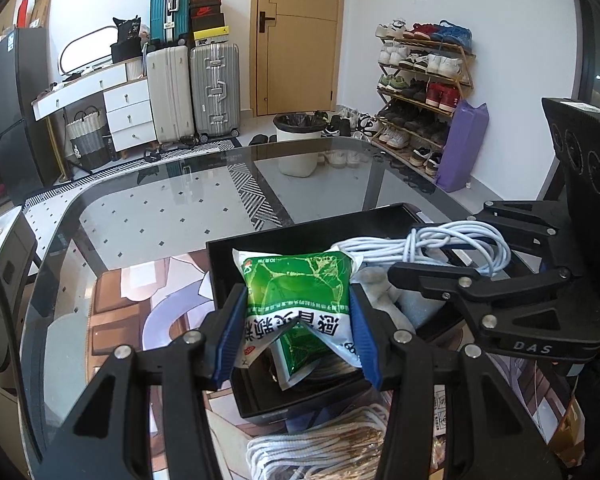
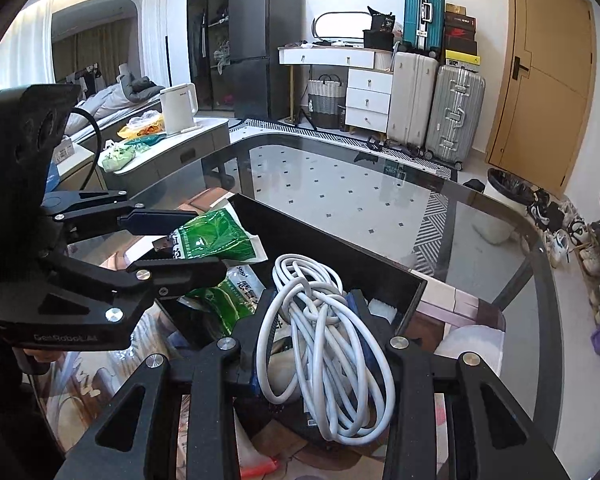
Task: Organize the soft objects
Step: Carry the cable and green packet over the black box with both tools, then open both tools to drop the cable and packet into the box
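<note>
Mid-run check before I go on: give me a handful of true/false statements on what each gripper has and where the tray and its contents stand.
1. The left gripper is shut on a green and white packet. True.
2. The right gripper is open, holding nothing. False: it is shut on a coiled white cable.
3. The black tray sits on a glass-topped table. True.
4. The tray holds nothing yet. False: a second green packet already lies in it.
5. The yellow door behind the table stands open. False: it is closed.
</note>
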`<state>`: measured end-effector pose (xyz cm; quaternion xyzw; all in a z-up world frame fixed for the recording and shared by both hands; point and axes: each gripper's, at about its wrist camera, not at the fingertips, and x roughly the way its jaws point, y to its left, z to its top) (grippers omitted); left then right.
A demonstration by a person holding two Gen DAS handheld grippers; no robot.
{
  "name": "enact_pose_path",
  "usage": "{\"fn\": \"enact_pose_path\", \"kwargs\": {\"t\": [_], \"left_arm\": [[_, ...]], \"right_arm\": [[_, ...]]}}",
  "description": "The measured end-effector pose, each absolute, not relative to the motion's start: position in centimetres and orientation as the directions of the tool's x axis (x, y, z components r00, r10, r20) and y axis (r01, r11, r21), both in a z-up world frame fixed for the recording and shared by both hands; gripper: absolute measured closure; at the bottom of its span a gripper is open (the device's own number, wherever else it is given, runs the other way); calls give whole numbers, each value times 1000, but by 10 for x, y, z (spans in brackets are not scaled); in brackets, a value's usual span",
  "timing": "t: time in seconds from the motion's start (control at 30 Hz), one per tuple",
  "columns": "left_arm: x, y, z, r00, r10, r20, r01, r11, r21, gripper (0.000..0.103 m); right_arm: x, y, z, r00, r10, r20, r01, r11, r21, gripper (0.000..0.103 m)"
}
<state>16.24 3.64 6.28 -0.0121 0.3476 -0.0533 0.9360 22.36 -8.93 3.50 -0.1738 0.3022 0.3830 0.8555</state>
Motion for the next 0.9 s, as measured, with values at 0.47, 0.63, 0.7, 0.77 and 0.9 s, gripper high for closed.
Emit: {"fn": "enact_pose_path", "kwargs": {"t": [0.47,0.63,0.7,0.77,0.9], "left_arm": [[164,39,56,746,-106,-657,94,994,-54,54],[168,38,54,740,-110,-663,97,994,-56,54],[169,36,53,739,-111,-665,100,994,-54,54],[168,33,54,739,-112,-665,105,993,-50,52],[168,29,56,737,-105,-668,108,993,-37,48]], "right_arm": [[230,-86,22,546,531,-648,-758,643,-111,54],[222,-102,30,564,536,-629,-745,658,-108,44],[217,-106,32,565,543,-621,-745,660,-101,32],[212,-113,35,571,550,-609,-741,665,-94,23],[204,-121,36,583,547,-601,-729,679,-90,15]]}}
